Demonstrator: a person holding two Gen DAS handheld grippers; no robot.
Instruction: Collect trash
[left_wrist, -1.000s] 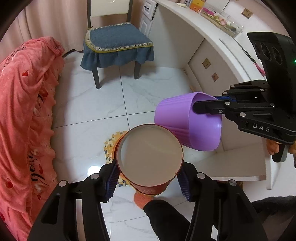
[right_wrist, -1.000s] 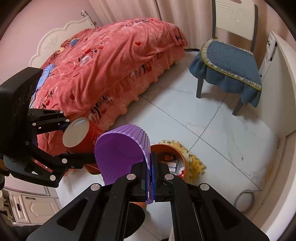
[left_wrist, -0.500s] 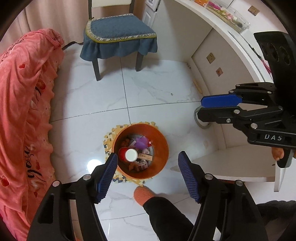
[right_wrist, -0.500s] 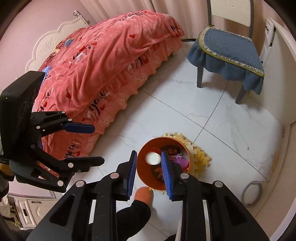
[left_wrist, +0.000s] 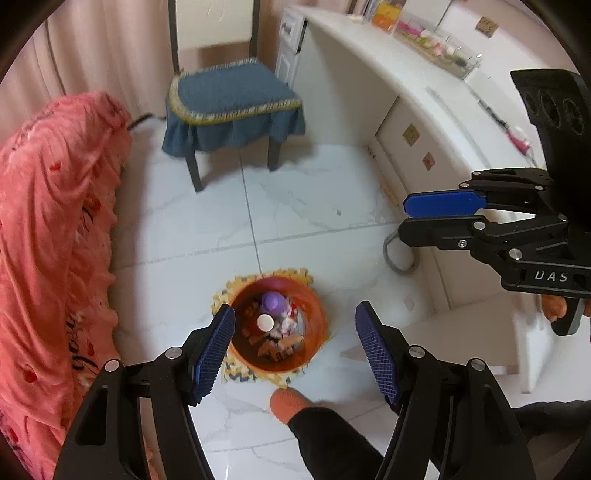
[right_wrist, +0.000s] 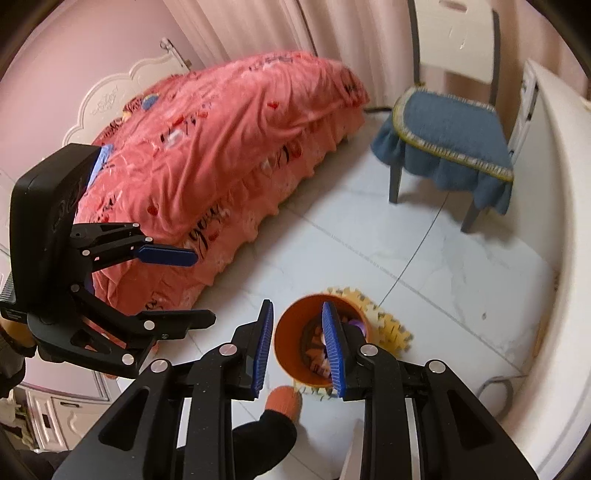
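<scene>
Trash (left_wrist: 275, 328) piled in orange bin (left_wrist: 318, 325) on floor, below. Likely light, crushable cups and wrappers; best pinched gently at rims. Left hand-held gripper (left_wrist: 295, 347) spread, empty; right hand-held gripper (right_wrist: 297, 350) likewise.

My left claw (left_wrist: 295, 347) hangs pointing down, its two blue-padded fingers (left_wrist: 214, 349) spread wide with nothing between them. My right claw (right_wrist: 297, 349) also points down, its fingers parted and empty, the gap narrower than the left's. From the left camera my right claw (left_wrist: 424, 216) shows off to the side, at about the same height (its blue pad edge-on). A bit of my hand (left_wrist: 554, 306) wraps its handle. Below, my dark-sleeved leg ends in an orange sock (left_wrist: 288, 402).
</scene>
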